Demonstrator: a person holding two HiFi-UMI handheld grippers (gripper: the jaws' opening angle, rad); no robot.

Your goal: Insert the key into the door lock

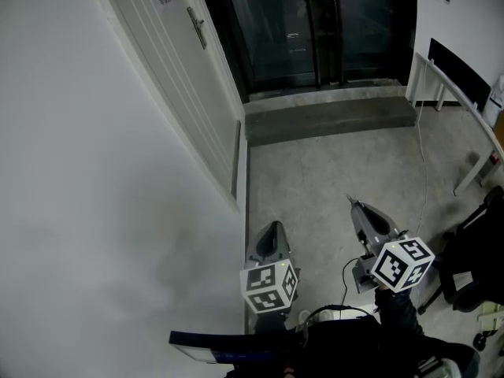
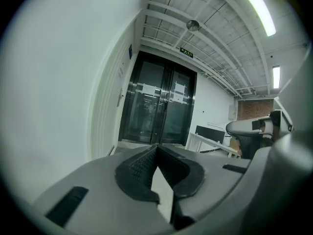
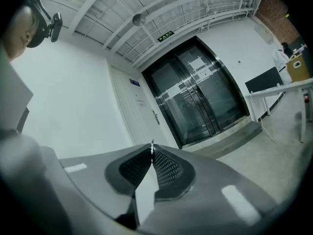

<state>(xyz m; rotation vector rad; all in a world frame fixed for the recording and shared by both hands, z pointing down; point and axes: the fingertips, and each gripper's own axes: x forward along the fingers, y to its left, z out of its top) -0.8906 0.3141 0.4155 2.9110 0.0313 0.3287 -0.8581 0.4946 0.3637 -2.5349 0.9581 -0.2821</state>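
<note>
**Key in the right gripper, door well ahead**

Your right gripper pinches a thin metal key; only its narrow edge shows at the fingertips. Your left gripper hangs near it, fingers pressed together with nothing between them. Both are low over the concrete floor, well apart from the white door. Its handle sits near the dark glass doors. The lock is too small to make out.

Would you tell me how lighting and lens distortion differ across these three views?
Head view: dim and grainy, the wall flat grey, the glass doors near black. Left gripper view: fisheye with black corners, the ceiling lamp blown out. Right gripper view: same fisheye, pale reflections on the glass doors.
</note>
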